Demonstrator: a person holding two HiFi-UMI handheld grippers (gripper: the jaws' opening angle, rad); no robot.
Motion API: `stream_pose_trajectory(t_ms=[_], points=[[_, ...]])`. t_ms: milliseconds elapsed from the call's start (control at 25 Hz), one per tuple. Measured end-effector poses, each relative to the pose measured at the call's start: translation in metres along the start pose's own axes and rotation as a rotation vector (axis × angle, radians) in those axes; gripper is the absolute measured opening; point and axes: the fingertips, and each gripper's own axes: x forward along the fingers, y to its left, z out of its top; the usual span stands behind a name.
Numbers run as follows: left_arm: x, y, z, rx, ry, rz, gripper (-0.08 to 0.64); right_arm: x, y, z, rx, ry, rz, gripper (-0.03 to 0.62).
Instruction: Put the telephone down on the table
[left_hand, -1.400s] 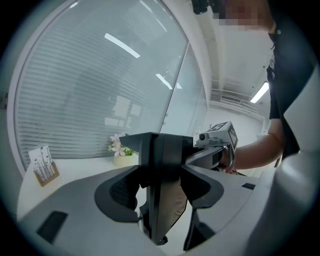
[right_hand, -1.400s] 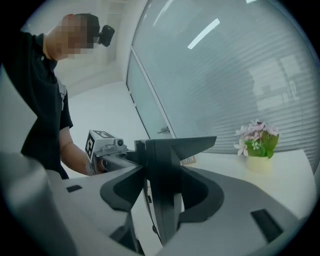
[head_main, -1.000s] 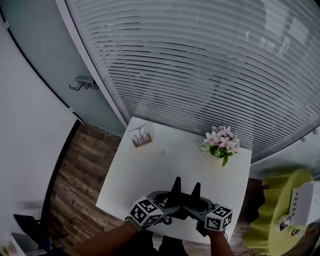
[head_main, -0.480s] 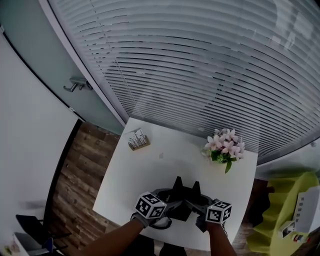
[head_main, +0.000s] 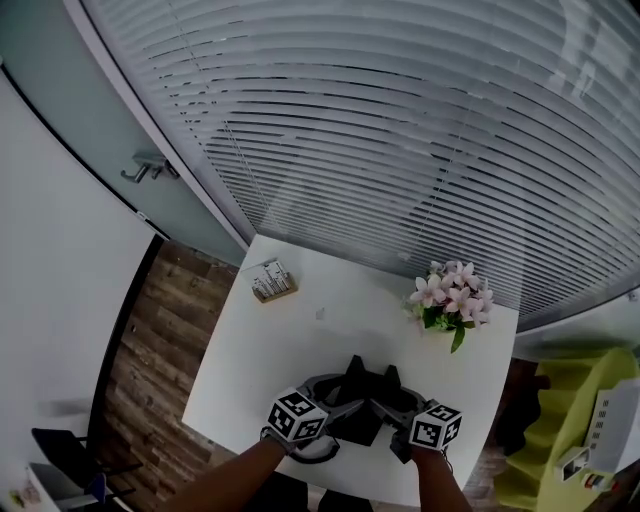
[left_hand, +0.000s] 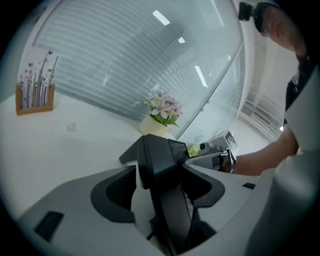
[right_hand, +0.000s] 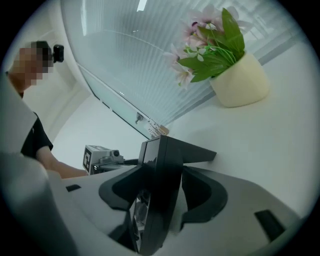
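A black telephone (head_main: 358, 395) is held low over the near edge of the white table (head_main: 290, 330). My left gripper (head_main: 335, 412) is shut on it from the left and my right gripper (head_main: 388, 412) from the right. In the left gripper view the telephone (left_hand: 160, 150) stands edge-on between the jaws of the left gripper (left_hand: 161, 175). The right gripper view shows the telephone (right_hand: 162, 165) clamped in the right gripper (right_hand: 162, 187). Whether its base touches the table I cannot tell.
A cream pot of pink flowers (head_main: 450, 300) stands at the table's far right corner. A small card holder (head_main: 268, 281) sits at the far left, with a tiny scrap (head_main: 321, 313) near it. Window blinds rise behind the table. A yellow chair (head_main: 580, 430) is to the right.
Both grippers keep their hold on the telephone in nearly the same spot above the table's near edge. The head view has drifted a little.
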Motion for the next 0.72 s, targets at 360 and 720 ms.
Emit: stream_pose_trajectory(t_ms=[360, 720], points=[[-0.073, -0.009, 0.035, 0.238, -0.065, 0.170, 0.290, -0.065, 0.028, 0.032, -0.372, -0.073, -0.219, 0.262], [-0.148, -0.141, 0.154, 0.491, -0.340, 0.123, 0.013, -0.100, 0.211, 0.119, -0.718, -0.316, -0.105, 0.035]])
